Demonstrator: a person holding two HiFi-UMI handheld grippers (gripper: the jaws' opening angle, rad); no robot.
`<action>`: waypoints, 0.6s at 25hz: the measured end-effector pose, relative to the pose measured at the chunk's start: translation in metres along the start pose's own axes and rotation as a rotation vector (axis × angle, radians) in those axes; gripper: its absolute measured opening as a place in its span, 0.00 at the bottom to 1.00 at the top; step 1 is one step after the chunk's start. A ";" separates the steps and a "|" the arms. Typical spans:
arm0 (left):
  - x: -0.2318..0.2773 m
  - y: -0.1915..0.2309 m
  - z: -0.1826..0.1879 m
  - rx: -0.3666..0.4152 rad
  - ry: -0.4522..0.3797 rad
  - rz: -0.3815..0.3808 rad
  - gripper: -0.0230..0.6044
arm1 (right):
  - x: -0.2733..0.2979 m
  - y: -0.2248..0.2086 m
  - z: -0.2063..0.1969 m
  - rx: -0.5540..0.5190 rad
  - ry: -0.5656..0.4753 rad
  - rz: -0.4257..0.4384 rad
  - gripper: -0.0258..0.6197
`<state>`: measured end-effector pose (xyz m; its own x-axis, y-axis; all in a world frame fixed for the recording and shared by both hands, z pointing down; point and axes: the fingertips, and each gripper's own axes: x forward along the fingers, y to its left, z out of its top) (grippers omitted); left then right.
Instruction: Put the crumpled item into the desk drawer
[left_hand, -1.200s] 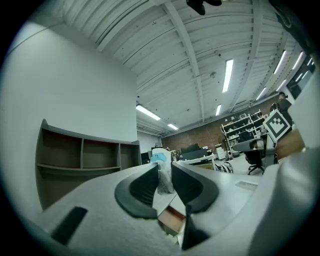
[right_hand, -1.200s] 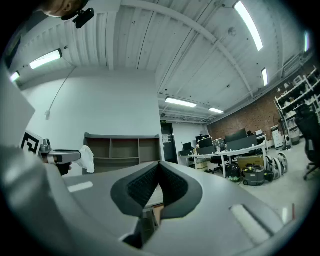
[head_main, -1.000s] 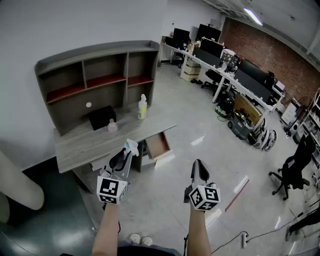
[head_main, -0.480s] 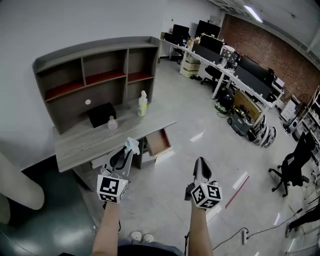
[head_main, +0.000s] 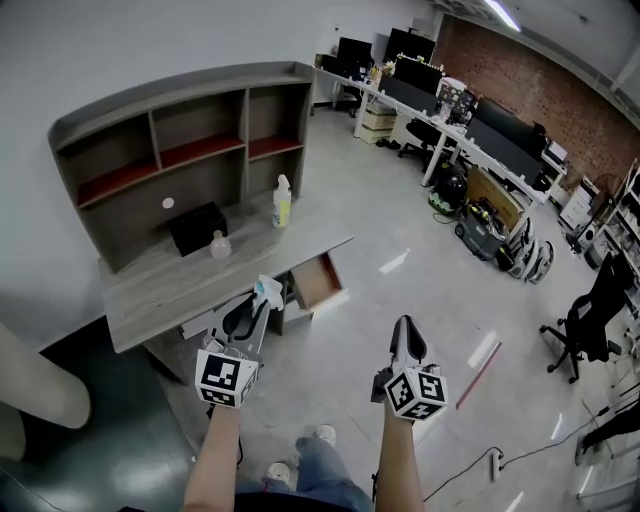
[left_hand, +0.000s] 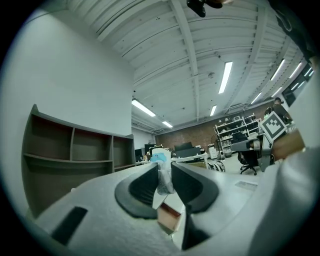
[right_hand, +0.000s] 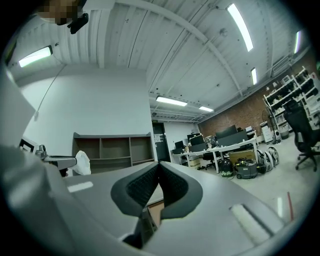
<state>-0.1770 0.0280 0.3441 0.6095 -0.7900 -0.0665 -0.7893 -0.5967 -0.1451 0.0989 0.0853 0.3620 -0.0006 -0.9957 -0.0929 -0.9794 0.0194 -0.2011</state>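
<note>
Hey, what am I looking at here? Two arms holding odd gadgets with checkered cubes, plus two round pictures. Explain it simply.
A person holds tongs in each hand; the patterned cubes are part of them. The picture showing both arms comes from a camera on the person's head. Each round picture comes from a camera riding on one pair of tongs. The left tongs pinch a crumpled white wad; the right tongs are closed and empty. Ahead stands a desk with its drawer open. On it: a tall bottle, a small bottle and a black box.
</note>
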 end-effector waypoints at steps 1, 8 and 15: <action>0.007 0.001 -0.004 0.000 0.006 0.001 0.17 | 0.007 -0.005 -0.002 0.007 -0.002 -0.009 0.06; 0.077 0.029 -0.031 0.006 0.025 0.041 0.17 | 0.090 -0.036 -0.024 0.014 0.005 0.013 0.06; 0.168 0.050 -0.048 0.024 0.048 0.111 0.17 | 0.207 -0.079 -0.022 0.025 0.010 0.089 0.06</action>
<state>-0.1181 -0.1413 0.3729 0.5140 -0.8570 -0.0362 -0.8492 -0.5024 -0.1628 0.1717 -0.1240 0.3804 -0.0900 -0.9907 -0.1020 -0.9699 0.1104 -0.2168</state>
